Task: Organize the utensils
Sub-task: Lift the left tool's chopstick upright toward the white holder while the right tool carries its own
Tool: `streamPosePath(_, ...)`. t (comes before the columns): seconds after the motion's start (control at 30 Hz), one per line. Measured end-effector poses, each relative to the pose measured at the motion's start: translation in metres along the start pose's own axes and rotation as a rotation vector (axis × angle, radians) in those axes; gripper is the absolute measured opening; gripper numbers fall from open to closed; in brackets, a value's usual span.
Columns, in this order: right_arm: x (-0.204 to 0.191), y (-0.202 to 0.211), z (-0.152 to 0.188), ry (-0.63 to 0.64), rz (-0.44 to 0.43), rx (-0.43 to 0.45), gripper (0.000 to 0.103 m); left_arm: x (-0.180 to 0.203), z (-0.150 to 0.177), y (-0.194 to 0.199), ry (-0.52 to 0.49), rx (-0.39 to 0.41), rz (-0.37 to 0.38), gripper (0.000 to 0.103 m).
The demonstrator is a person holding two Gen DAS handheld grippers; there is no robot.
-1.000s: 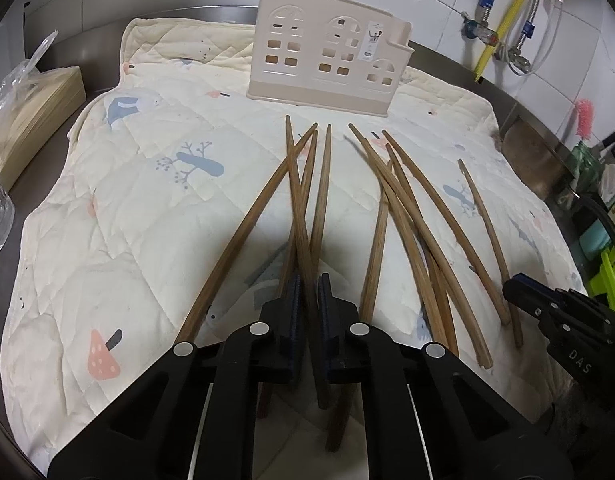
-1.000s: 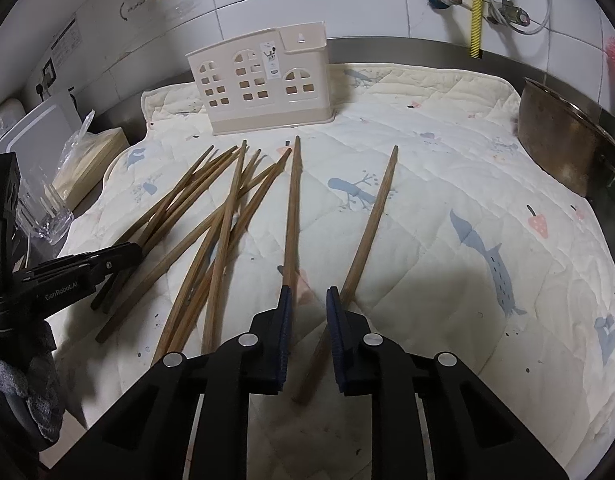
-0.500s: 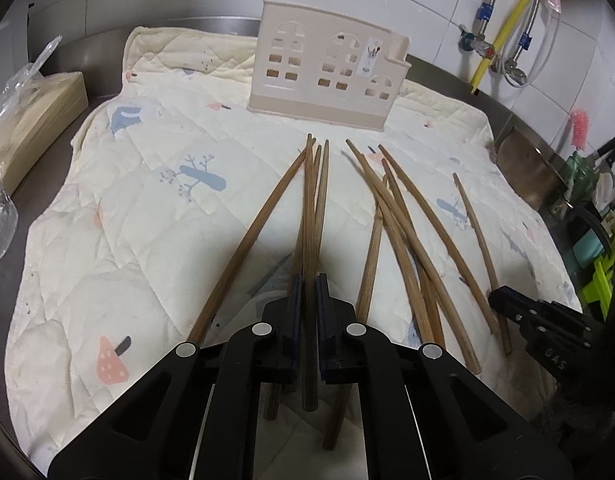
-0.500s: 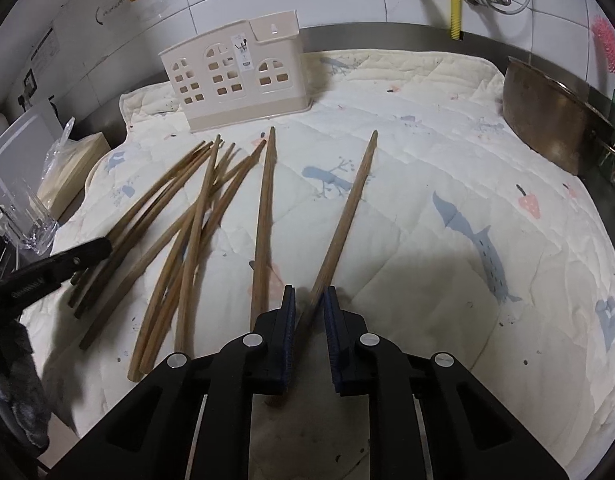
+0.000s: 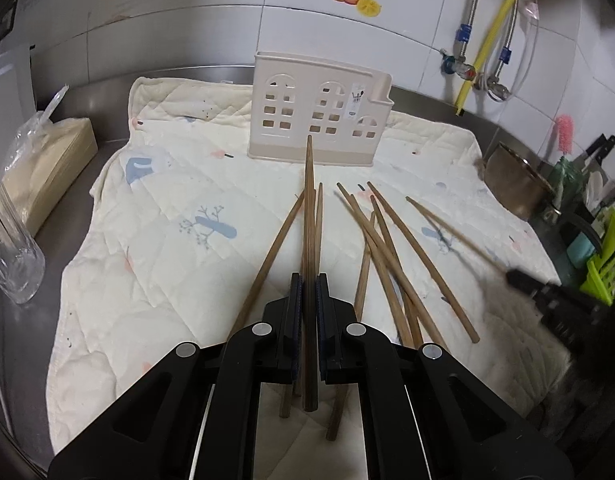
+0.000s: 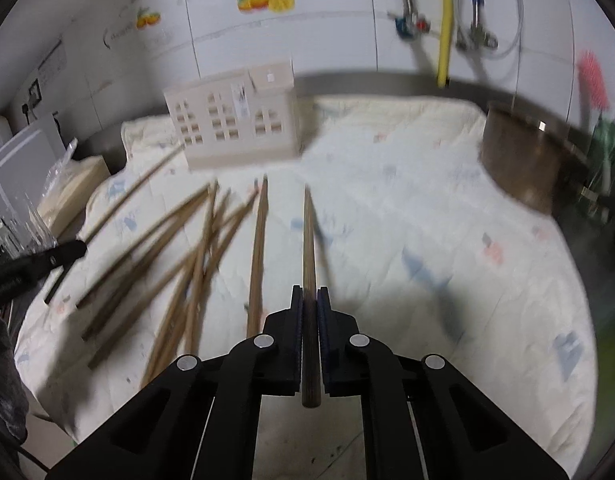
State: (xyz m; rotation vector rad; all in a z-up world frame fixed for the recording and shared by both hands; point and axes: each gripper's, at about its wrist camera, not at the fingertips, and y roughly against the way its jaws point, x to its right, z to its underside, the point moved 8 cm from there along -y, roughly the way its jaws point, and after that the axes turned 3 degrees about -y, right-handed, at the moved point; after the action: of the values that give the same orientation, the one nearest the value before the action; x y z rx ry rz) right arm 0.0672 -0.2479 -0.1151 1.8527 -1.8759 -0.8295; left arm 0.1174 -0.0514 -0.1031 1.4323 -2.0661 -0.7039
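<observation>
Several brown wooden chopsticks (image 5: 391, 256) lie scattered on a cream quilted mat (image 5: 155, 208). A beige house-shaped utensil holder (image 5: 319, 116) stands upright at the mat's far side; it also shows in the right wrist view (image 6: 235, 120). My left gripper (image 5: 308, 280) is shut on one chopstick (image 5: 308, 208), lifted and pointing at the holder. My right gripper (image 6: 309, 292) is shut on another chopstick (image 6: 308, 232), also lifted off the mat. The right wrist view is motion-blurred.
A clear glass (image 5: 11, 256) and a bagged stack of napkins (image 5: 47, 160) sit at the left. A metal pot (image 5: 515, 180) and a green rack (image 5: 603, 252) sit at the right. Pipes and a tiled wall rise behind the steel counter.
Both grippers have closed on a chopstick each and lifted them off the mat. Both views have tilted up toward the holder and wall.
</observation>
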Motion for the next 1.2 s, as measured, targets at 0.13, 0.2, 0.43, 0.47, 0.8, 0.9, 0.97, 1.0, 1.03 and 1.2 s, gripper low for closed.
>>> streamPosePath(0.13, 0.000, 0.011, -0.010, 0.005, -0.001, 0.048, 0.007, -0.005, 0.011, -0.004, 0.010, -0.028, -0.009, 0.005)
streamPosePath(0.2, 0.000, 0.013, -0.012, 0.008, -0.004, 0.054, 0.007, -0.005, 0.013, -0.002, 0.011, -0.032, -0.006, 0.005)
streamPosePath(0.43, -0.006, 0.032, -0.049, 0.058, -0.017, 0.135, 0.007, -0.002, -0.011, 0.020, -0.038, 0.014, 0.005, 0.005)
streamPosePath(0.47, -0.008, 0.035, -0.055, 0.068, -0.019, 0.148, 0.007, -0.001, -0.015, 0.022, -0.050, 0.015, -0.001, 0.005)
streamPosePath(0.8, -0.022, 0.047, -0.093, 0.142, -0.049, 0.210, 0.007, -0.011, -0.042, 0.031, -0.119, 0.005, -0.036, 0.005)
streamPosePath(0.9, -0.025, 0.046, -0.098, 0.149, -0.060, 0.208, 0.007, -0.012, -0.051, 0.034, -0.120, 0.025, -0.043, 0.005)
streamPosePath(0.97, -0.026, 0.045, -0.102, 0.146, -0.080, 0.203, 0.007, -0.012, -0.059, 0.035, -0.120, 0.034, -0.041, 0.005)
streamPosePath(1.0, -0.027, 0.046, -0.106, 0.146, -0.090, 0.201, 0.007, -0.011, -0.063, 0.035, -0.123, 0.040, -0.038, 0.005)
streamPosePath(1.03, -0.029, 0.046, -0.112, 0.155, -0.097, 0.200, 0.007, -0.009, -0.068, 0.035, -0.128, 0.045, -0.036, 0.005)
streamPosePath(1.2, -0.034, 0.042, -0.142, 0.179, -0.132, 0.188, 0.007, -0.002, -0.101, 0.039, -0.154, 0.076, -0.022, 0.005)
